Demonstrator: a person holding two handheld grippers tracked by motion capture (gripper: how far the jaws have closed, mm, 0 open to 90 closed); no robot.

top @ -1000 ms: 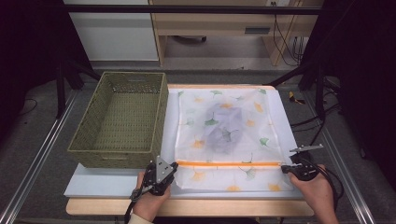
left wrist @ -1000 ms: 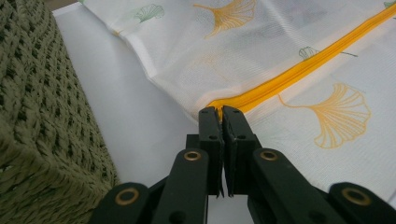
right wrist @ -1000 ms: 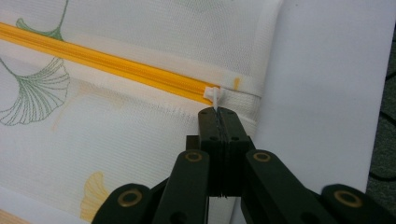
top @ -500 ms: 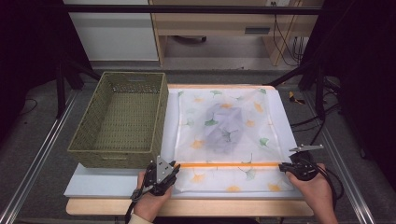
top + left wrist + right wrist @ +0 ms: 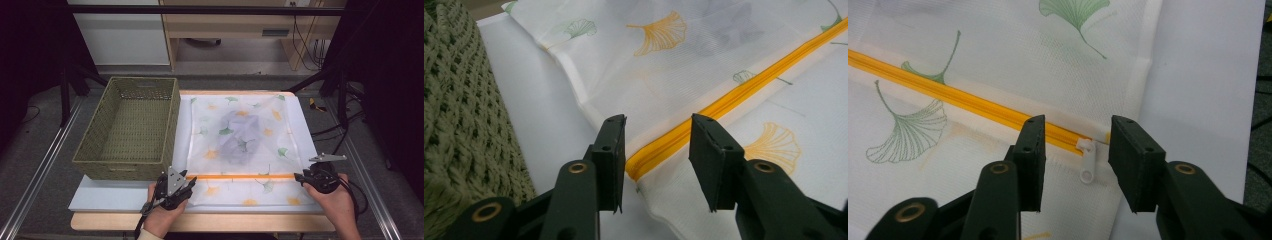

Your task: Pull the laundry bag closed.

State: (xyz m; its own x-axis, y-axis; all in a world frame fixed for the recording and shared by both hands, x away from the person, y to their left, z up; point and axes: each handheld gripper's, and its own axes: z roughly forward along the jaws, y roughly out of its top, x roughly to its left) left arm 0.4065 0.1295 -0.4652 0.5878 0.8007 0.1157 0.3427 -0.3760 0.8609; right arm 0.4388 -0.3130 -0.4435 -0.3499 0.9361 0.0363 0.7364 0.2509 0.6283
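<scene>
Both tools, left tool [image 5: 658, 135] and right tool [image 5: 1075, 137], have just been opening, nothing gripped; the zipper pull [image 5: 1087, 159] between the right jaws could be missed if closed askew

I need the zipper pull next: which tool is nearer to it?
Right. The white zipper pull lies between the right tool's open jaws, which have just been opening. The left tool, jaws also just opened, sits at the yellow zipper's opposite end.

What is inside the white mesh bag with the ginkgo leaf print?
Through the mesh bag, a grey-purple, crumpled shape shows near its middle, probably a garment. The fabric blurs it, so its exact kind cannot be told. The orange zipper is closed.
</scene>
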